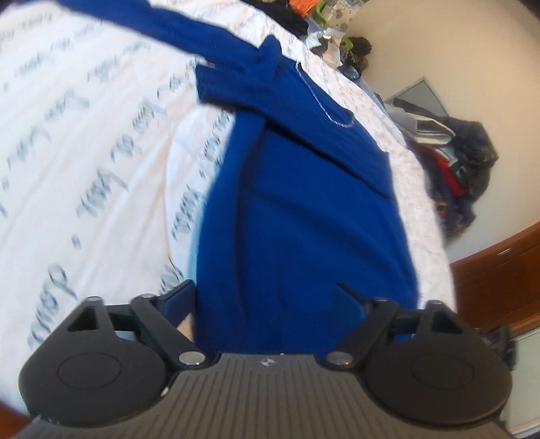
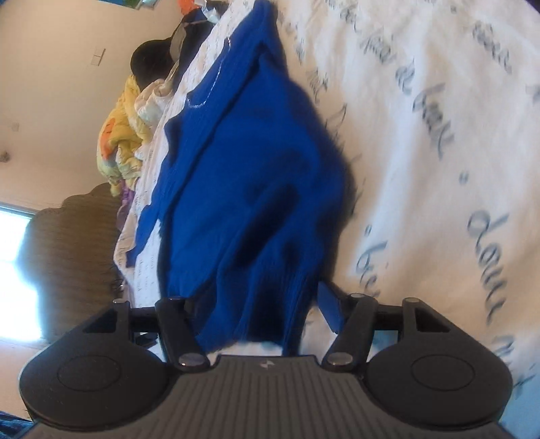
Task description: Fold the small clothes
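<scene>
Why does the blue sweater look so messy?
The blue sweater is only half folded: one sleeve sticks out across the white bedsheet, and the fabric bunches unevenly near the right gripper.

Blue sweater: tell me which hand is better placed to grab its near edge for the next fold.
Probably right. The blue sweater has its hem bunched between the right gripper fingers, which stand open. The left gripper fingers straddle flat cloth.

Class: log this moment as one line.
sweater: on bed, partly folded | left gripper: open | right gripper: open
</scene>
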Motion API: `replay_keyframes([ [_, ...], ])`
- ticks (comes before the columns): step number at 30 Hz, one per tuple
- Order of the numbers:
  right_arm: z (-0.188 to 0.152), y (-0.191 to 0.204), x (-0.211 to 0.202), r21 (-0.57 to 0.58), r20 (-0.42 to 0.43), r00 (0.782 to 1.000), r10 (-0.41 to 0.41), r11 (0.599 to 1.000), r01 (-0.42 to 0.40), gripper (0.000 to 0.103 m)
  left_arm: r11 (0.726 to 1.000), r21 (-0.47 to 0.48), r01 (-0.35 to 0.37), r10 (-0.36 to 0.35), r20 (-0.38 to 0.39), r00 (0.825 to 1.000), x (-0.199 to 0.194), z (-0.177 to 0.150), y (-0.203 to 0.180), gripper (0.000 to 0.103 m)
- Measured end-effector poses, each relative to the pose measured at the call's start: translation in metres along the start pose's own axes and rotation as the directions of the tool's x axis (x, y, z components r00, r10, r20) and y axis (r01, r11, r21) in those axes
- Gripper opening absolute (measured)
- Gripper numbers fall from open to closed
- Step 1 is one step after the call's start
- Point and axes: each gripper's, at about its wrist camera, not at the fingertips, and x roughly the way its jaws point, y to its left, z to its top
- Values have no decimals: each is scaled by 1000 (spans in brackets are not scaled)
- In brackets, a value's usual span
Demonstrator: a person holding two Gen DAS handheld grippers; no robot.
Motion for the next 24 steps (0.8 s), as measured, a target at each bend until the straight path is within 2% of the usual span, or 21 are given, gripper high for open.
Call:
replay_keyframes([
  [2,-1,4,6,-10,-6,1000,8,1000,-8,62,1000,27,-1,2,-18,1000,3,-1,-4,67],
  [3,0,7,9,-22,-10,1000,-5,1000,5,48,998,56,-16,17,-24,1000,5,0,-7,54],
  [4,2,10,13,-41,-30,999,-46,998,45,33,996,82,-31,35,-40,999,9,1,-10,16],
  [5,4,11,16,-63,-54,994,-93,994,90,6,992,106,-67,73,-57,996,15,1,-10,5],
  [8,8,17,13,-118,-44,989,-143,984,137,4,984,154,-85,91,-35,995,10,5,-15,6],
  [10,12,28,-6,-175,-1,983,-185,968,182,4,978,196,-67,72,-15,997,1,6,-21,6],
  [12,13,33,-23,-203,15,974,-228,953,226,4,970,229,-79,88,-32,996,-1,3,-21,6],
  [13,13,32,-26,-221,16,959,-281,935,278,4,970,225,-88,101,-45,994,3,1,-16,7],
  [14,11,25,-26,-239,18,934,-356,906,350,4,973,207,-99,113,-59,992,7,-2,-8,7],
  [15,10,17,-27,-233,19,929,-370,902,364,3,977,195,-86,97,-48,994,7,-3,-4,9],
  [17,9,12,-29,-180,30,947,-321,930,321,5,978,191,-80,90,-43,995,4,1,-1,13],
  [18,9,12,-29,-167,43,951,-307,936,309,8,979,186,-89,93,-14,996,-1,6,0,22],
  [19,10,14,-30,-148,47,954,-298,942,301,12,978,183,-105,102,25,994,-8,12,2,46],
  [20,14,17,-30,-145,46,953,-298,942,302,25,977,178,-119,105,82,991,-18,22,4,59],
  [21,20,25,-31,-160,66,950,-306,936,313,40,976,169,-137,112,149,983,-28,33,6,86],
  [22,27,34,-33,-183,107,943,-316,926,331,48,975,154,-159,121,227,966,-35,46,6,96],
  [23,35,45,-35,-212,152,938,-311,917,338,61,973,143,-180,131,298,946,-39,61,6,96],
  [24,42,57,-34,-251,195,936,-292,908,335,63,973,143,-182,125,340,932,-38,78,5,93],
])
